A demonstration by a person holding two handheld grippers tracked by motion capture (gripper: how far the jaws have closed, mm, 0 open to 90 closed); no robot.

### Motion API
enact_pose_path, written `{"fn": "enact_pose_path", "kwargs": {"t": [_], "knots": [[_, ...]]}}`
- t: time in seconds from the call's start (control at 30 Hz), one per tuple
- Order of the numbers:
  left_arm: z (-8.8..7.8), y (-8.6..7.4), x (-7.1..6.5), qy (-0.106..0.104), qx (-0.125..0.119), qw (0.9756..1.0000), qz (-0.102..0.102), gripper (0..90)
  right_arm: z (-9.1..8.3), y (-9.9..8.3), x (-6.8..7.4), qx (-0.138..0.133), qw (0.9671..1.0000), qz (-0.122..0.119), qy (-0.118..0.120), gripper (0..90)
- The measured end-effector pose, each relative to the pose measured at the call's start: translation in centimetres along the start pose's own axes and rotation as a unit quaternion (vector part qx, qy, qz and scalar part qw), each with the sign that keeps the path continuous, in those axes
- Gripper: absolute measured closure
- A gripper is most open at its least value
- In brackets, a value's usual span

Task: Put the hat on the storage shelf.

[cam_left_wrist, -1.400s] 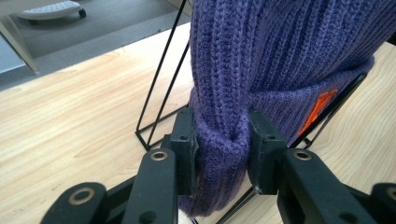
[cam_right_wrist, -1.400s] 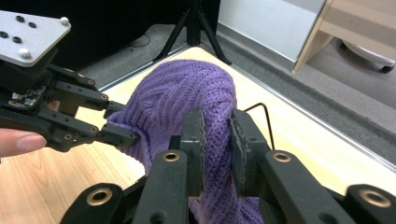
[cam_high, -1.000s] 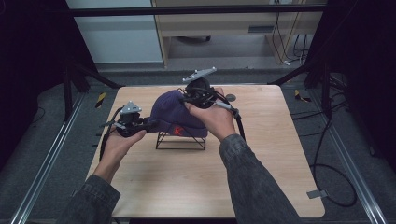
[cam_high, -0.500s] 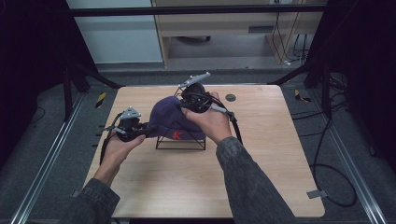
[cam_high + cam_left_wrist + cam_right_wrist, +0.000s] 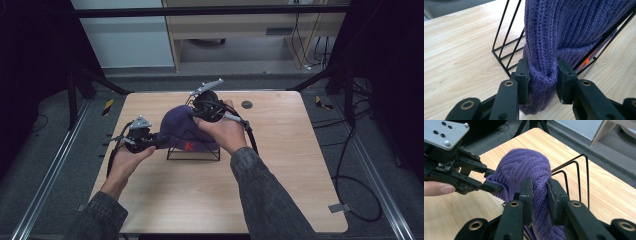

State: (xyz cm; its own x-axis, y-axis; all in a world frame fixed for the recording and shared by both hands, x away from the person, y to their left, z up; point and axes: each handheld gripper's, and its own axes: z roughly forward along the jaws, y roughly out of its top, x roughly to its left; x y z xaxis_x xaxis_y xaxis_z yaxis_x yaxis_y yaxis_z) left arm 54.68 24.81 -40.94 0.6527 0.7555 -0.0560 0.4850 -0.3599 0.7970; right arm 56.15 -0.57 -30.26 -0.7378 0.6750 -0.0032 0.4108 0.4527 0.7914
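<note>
The left gripper (image 5: 541, 80), nearer the surface's (image 5: 280, 190) near-left edge, has its fingers (image 5: 522, 75) clamped on the rolled hem of the purple knit beanie (image 5: 182, 132). The beanie is draped over a black wire stand (image 5: 194, 155) about mid-surface. Beyond it, toward the far edge, the right gripper (image 5: 539, 195) has its fingers clamped on the beanie's crown

Both forearms entered from the bottom of the high view, sleeves dark. The left gripper (image 5: 161, 141) sat left of centre, its fingers (image 5: 523, 77) clamped on knit fabric. The right gripper (image 5: 196, 114), above centre, pointed left and down, its fingers (image 5: 527, 195) pinching the same fabric.
</note>
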Motion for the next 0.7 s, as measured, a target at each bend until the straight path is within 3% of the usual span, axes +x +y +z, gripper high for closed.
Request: {"fn": "enact_pose_path", "kwargs": {"t": [0.7], "knots": [[1.1,-1.7,0.6,0.0,0.026,0.9997,-0.004,65.2,-0.4,0.2,-0.1,-0.007,1.0,0.003,0.002,74.4]]}}
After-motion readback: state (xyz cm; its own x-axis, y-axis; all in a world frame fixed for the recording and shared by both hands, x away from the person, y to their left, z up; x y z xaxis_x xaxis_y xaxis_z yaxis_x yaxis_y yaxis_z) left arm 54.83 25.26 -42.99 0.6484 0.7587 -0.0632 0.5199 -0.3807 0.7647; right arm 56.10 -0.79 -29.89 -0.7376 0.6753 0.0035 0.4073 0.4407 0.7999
